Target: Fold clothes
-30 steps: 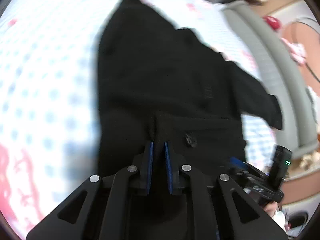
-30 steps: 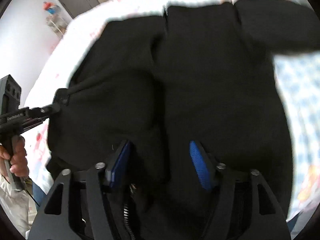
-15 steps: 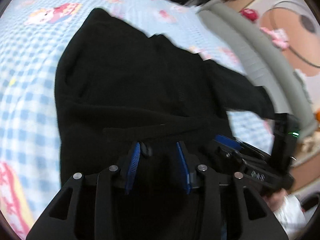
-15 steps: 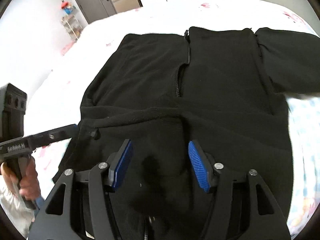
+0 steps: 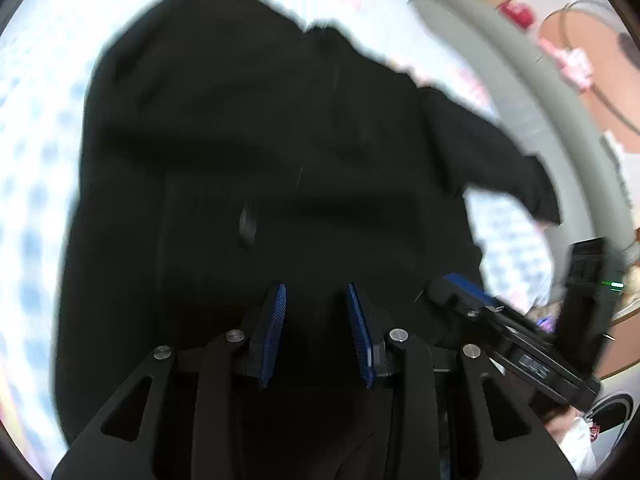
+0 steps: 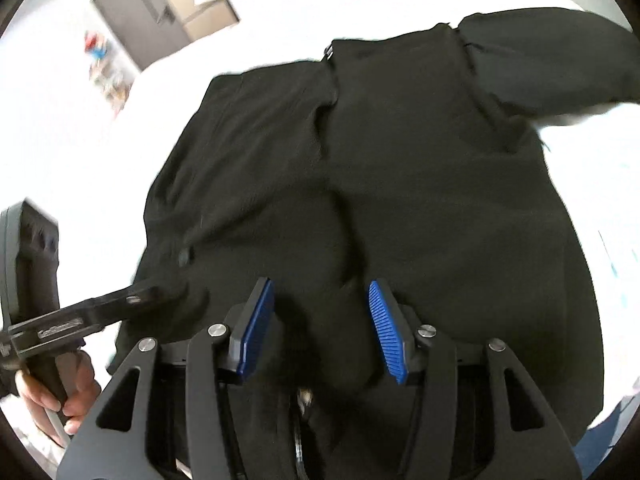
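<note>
Right, both sets of jaws stand apart w/ nothing clamped: left gripper [image 5: 316, 300] and right gripper [image 6: 320, 292] hover over the near hem of the black jacket [image 6: 400, 184]. Jacket's spread flat on the checked bed sheet [image 5: 36, 128], one sleeve [image 5: 492, 152] out sideways.

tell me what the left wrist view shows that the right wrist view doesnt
Only the left wrist view shows the grey padded bed edge, the checked sheet and the green light on the other tool.

Only the right wrist view shows the grey door, the zip at the jacket's neck and the hand gripping the left tool.

Both show the black jacket spread flat, and an open claw over it: left claw, right claw.
</note>
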The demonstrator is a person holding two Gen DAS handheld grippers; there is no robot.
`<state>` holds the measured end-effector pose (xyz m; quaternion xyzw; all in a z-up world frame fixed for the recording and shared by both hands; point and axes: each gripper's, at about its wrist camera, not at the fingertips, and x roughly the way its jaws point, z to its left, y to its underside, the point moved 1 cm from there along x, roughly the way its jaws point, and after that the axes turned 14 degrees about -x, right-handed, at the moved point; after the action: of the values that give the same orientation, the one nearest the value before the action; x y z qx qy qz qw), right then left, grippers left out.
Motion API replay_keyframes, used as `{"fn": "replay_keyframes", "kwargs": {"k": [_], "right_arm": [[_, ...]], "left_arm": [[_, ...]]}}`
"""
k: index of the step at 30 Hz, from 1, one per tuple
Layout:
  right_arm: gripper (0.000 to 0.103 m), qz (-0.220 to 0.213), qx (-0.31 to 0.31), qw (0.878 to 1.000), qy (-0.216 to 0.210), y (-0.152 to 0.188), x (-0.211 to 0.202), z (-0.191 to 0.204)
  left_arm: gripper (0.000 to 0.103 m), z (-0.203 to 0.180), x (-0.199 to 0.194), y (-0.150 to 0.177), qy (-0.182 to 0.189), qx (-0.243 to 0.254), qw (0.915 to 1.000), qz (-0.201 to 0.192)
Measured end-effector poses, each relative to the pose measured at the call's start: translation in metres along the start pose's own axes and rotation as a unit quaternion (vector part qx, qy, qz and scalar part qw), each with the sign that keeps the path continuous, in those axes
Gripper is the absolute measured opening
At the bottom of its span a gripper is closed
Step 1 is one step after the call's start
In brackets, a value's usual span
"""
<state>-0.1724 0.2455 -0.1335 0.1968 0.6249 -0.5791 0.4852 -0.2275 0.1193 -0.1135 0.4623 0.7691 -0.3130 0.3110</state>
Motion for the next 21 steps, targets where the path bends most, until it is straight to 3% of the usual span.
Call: {"fn": "replay_keyframes", "kwargs": {"k": [2, 4, 5, 7, 10, 15, 19, 21], "right_arm": [[0.052, -0.009, 0.006, 1.000, 0.003, 0.009, -0.013, -0.003], [0.052, -0.017, 0.013, 1.000, 0.006, 0.019, -0.026, -0.005], [0.052, -0.022, 0.016, 1.000, 0.008, 0.023, -0.032, -0.006], [0.052, -0.029, 0.018, 0.999, 0.014, 0.031, -0.045, -0.011], [0.052, -0.031, 0.036, 0.998, 0.048, 0.047, -0.061, -0.029], [0.052, -0.042, 0.074, 0.994, 0.069, 0.087, -0.082, -0.051], [0.052, -0.044, 0.103, 0.990, 0.080, 0.112, -0.082, -0.060], [0.052, -0.034, 0.108, 0.991, 0.072, 0.117, -0.079, -0.062]], "left_arm": [[0.034, -0.001, -0.001, 0.010, 0.010, 0.001, 0.9999, 0.001], [0.036, -0.004, -0.015, 0.015, 0.034, -0.007, 0.9991, -0.022], [0.039, -0.005, -0.021, 0.017, 0.045, -0.010, 0.9984, -0.033], [0.060, -0.008, -0.024, 0.024, 0.033, -0.012, 0.9987, -0.038], [0.060, 0.010, -0.026, 0.034, -0.018, -0.020, 0.9990, -0.035], [0.060, 0.024, -0.053, 0.059, 0.018, -0.033, 0.9979, -0.053], [0.060, 0.038, -0.038, 0.078, -0.013, -0.036, 0.9992, -0.017], [0.059, 0.039, -0.039, 0.086, -0.008, -0.032, 0.9993, -0.020]]}}
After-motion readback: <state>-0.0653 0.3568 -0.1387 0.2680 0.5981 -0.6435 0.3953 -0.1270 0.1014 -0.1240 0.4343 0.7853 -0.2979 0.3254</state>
